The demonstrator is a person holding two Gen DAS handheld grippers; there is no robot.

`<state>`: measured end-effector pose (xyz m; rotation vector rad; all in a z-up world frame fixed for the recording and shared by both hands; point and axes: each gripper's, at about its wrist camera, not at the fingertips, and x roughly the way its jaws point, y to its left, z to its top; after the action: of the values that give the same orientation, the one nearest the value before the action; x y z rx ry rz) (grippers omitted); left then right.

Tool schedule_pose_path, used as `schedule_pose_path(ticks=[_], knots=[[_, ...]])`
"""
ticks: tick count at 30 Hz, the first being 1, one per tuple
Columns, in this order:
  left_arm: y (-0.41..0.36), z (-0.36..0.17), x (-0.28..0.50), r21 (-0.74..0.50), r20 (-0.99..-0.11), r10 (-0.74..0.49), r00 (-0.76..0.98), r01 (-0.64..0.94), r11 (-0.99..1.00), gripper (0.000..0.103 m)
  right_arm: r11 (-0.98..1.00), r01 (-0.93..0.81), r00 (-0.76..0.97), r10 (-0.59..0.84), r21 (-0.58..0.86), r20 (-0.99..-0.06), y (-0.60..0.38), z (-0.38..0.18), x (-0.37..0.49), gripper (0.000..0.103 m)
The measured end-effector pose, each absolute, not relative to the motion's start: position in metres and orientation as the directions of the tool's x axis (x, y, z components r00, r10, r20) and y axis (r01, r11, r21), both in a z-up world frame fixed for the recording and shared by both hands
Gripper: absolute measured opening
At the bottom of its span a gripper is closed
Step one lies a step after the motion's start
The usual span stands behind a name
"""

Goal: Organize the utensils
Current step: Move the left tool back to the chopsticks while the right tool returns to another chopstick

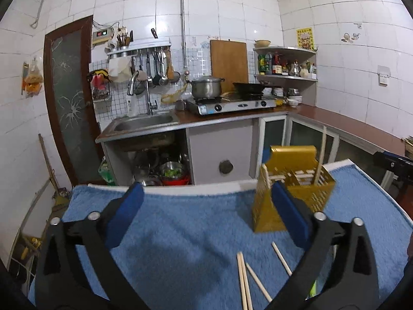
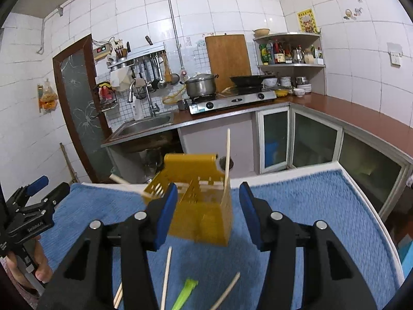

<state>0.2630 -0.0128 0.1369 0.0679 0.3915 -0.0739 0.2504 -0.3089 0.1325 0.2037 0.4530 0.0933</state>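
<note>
A blue towel [image 1: 180, 232] covers the table under both claws, and beyond its far edge run the kitchen counter [image 1: 335, 121], the gas stove [image 1: 232, 104] with a steel pot [image 1: 206, 86] and a dark wok [image 1: 251, 87], and the sink [image 1: 144, 124], all well ahead and clear of the work.

The gold utensil holder [image 2: 204, 217] stands on the towel just ahead of the right gripper [image 2: 207, 215], seen through the gap between its blue pads. For the left gripper [image 1: 206, 214] it sits ahead and to the right, partly hidden behind the right-hand pad, so that finger stands in the way of it. One chopstick [image 2: 227, 160] stands in the holder, its long axis nearly upright, tip up. A second one [image 2: 126, 184] pokes out of the holder's left side, slanting up and away to the left.

Loose chopsticks [image 1: 244, 281] lie flat on the towel beneath the claws, their long axes running mostly away from the cameras. A green utensil [image 2: 185, 292] lies among them under the right gripper.

The left gripper's jaws are spread wide, gripping nothing. The right gripper's jaws are parted about halfway, also with nothing held.
</note>
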Motion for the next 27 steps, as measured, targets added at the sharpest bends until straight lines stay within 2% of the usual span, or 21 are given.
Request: schedule_pose_path(ticks=[3, 10, 17, 20, 21, 23, 24, 26, 27], knots=[[-0.012, 0.128, 0.247, 0.043, -0.432, -0.088, 0.898, 0.118, 0.992, 0.098, 0.975, -0.027, 0.881, 0.127, 0.220, -0.457, -0.310, 0.119, 0.231, 0.055], [-0.007, 0.078, 0.234, 0.025, -0.544, -0.078, 0.835, 0.109, 0.994, 0.098, 0.979, 0.048, 0.801, 0.080, 0.197, -0.594, -0.311, 0.053, 0.223, 0.056], [-0.002, 0.036, 0.250, 0.019, -0.654, -0.042, 0.755, 0.072, 0.997, 0.098, 0.979, 0.078, 0.753, 0.065, 0.187, -0.655, -0.307, 0.015, 0.232, 0.056], [0.000, 0.018, 0.262, -0.017, -0.713, -0.075, 0.698, 0.089, 0.996, 0.097, 0.977, 0.101, 0.724, 0.056, 0.186, -0.688, -0.308, 0.001, 0.239, 0.056], [-0.001, 0.014, 0.265, -0.021, -0.724, -0.077, 0.686, 0.090, 0.996, 0.096, 0.977, 0.110, 0.708, 0.054, 0.185, -0.704, -0.309, -0.005, 0.243, 0.056], [-0.002, 0.006, 0.272, -0.025, -0.743, -0.082, 0.665, 0.094, 0.995, 0.084, 0.977, 0.124, 0.683, 0.041, 0.172, -0.729, -0.307, -0.014, 0.252, 0.055], [-0.004, 0.002, 0.275, -0.030, -0.752, -0.086, 0.654, 0.097, 0.995, 0.081, 0.977, 0.129, 0.674, 0.039, 0.169, -0.737, -0.307, -0.018, 0.254, 0.054], [-0.007, -0.004, 0.282, -0.044, -0.767, -0.103, 0.633, 0.108, 0.993, 0.067, 0.976, 0.137, 0.652, 0.038, 0.167, -0.757, -0.305, -0.025, 0.261, 0.046], [-0.009, -0.007, 0.285, -0.047, -0.774, -0.107, 0.624, 0.111, 0.993, 0.064, 0.976, 0.141, 0.642, 0.035, 0.163, -0.766, -0.303, -0.027, 0.264, 0.044]])
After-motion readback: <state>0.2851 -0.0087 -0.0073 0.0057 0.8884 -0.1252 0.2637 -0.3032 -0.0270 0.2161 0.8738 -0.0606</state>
